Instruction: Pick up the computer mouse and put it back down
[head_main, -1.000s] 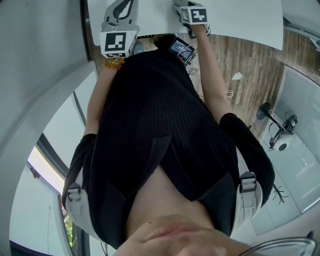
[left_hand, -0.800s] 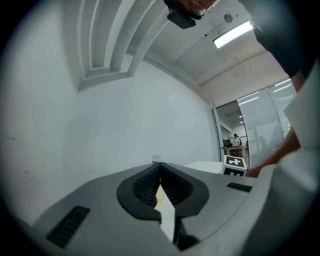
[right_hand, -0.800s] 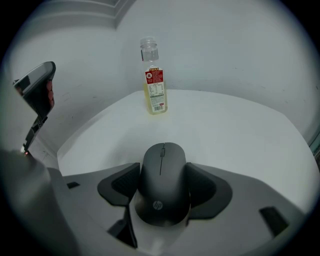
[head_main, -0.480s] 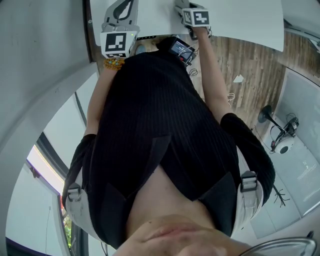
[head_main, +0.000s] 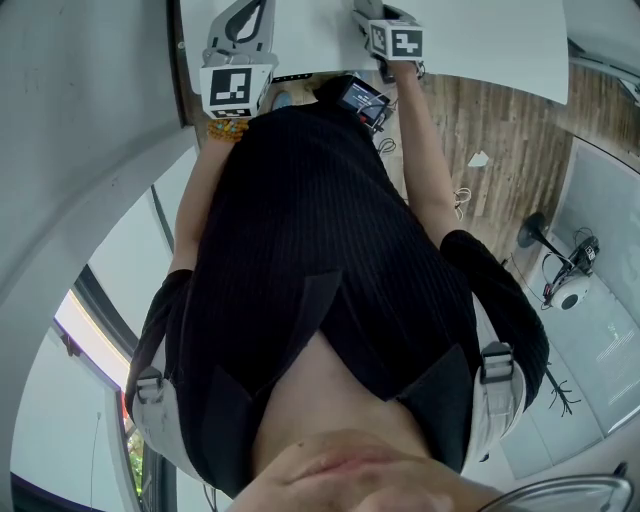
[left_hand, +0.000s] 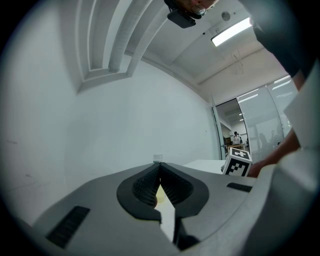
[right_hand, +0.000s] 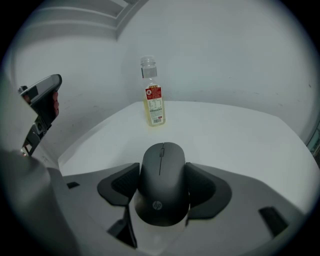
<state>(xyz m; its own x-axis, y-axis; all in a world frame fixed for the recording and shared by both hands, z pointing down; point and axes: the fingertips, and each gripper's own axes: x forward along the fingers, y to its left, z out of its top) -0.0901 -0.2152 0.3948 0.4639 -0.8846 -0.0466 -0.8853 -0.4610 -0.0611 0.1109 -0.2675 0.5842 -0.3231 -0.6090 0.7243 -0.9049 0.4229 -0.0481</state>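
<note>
A dark grey computer mouse (right_hand: 162, 167) sits between the pads of my right gripper (right_hand: 162, 187), which is shut on its two sides. It is over the white table (right_hand: 240, 135); whether it rests on the top or hangs just above it I cannot tell. My left gripper (left_hand: 160, 167) is shut with nothing in it, its tips meeting. In the head view both grippers are at the top over the table (head_main: 490, 40): the left gripper (head_main: 240, 35) at the left, the right gripper (head_main: 388, 25) further in. The mouse does not show there.
A clear bottle (right_hand: 153, 95) of yellowish drink with a red label stands upright at the table's far side, near the white wall. The left gripper (right_hand: 42, 102) shows at the left of the right gripper view. Wooden floor (head_main: 500, 150) lies right of the table.
In the head view my right gripper has shifted slightly to the right. The left gripper has stayed where it was.
</note>
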